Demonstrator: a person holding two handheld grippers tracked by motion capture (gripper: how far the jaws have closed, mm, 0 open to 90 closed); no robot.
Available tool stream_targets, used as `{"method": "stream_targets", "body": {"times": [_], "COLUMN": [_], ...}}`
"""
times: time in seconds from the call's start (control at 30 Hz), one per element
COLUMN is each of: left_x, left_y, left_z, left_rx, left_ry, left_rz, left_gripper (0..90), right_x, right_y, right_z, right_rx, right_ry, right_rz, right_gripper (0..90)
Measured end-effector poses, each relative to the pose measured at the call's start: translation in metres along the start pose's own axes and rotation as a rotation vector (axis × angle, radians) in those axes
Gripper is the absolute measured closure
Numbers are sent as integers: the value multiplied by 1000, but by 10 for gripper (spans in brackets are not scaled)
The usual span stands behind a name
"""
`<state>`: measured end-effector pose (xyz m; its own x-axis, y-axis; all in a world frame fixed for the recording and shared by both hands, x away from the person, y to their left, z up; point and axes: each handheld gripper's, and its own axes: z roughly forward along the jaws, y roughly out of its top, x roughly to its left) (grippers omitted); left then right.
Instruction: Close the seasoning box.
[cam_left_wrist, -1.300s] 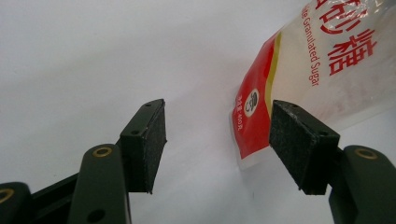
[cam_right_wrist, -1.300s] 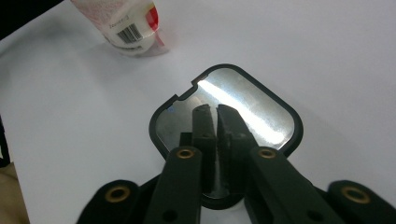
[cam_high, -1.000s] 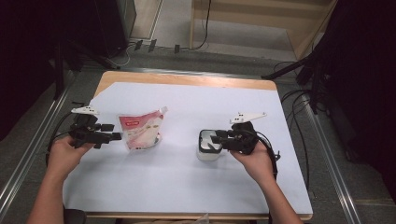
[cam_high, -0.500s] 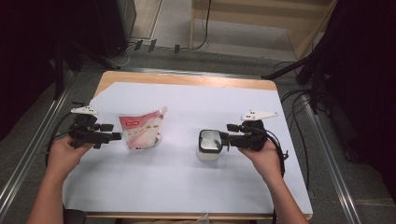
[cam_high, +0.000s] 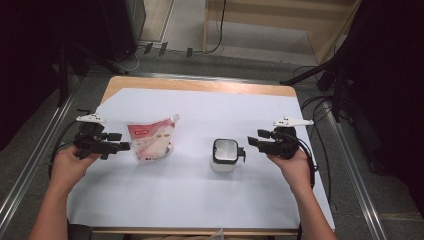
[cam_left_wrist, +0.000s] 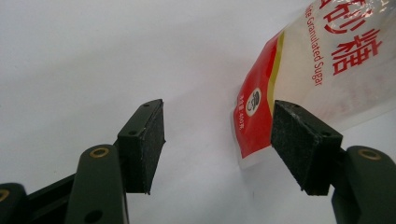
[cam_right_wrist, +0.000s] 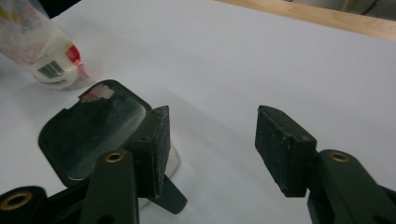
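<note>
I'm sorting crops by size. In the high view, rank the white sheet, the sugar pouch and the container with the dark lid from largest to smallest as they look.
1. white sheet, by far the largest.
2. sugar pouch.
3. container with the dark lid, somewhat smaller than the pouch; both sit about equally far from the camera, so the order looks fair.

A white sheet (cam_high: 200, 200) covers most of the wooden counter (cam_high: 200, 86), whose bare far edge shows beyond it. Metal rails (cam_high: 30, 165) run along both sides on the grey floor (cam_high: 190, 62). Black cables (cam_high: 320, 107) trail off to the right. A light wooden frame (cam_high: 280, 30) stands behind.
</note>
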<state>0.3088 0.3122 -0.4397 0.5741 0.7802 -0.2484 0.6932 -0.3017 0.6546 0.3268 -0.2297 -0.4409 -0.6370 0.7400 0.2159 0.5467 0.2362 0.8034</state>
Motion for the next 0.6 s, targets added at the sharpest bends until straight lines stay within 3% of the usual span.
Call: {"method": "stream_targets", "body": {"times": [0.27, 0.5, 0.57, 0.6], "left_x": [-1, 0, 2, 2], "left_y": [0, 0, -1, -1], "left_z": [1, 3, 2, 3], "left_rx": [2, 6, 3, -2], "left_ry": [-3, 5, -61, -54], "left_rz": [3, 8, 34, 34], "left_gripper": [366, 360, 284, 266], "right_x": [-16, -27, -27, -28], "right_y": [-8, -15, -16, -17], "right_z": [-2, 3, 5, 6], "right_rx": [-31, -17, -14, -14], "right_ry": [-58, -95, -105, -106], "right_rz": [17, 39, 39, 42], "right_gripper": [461, 466, 467, 467]}}
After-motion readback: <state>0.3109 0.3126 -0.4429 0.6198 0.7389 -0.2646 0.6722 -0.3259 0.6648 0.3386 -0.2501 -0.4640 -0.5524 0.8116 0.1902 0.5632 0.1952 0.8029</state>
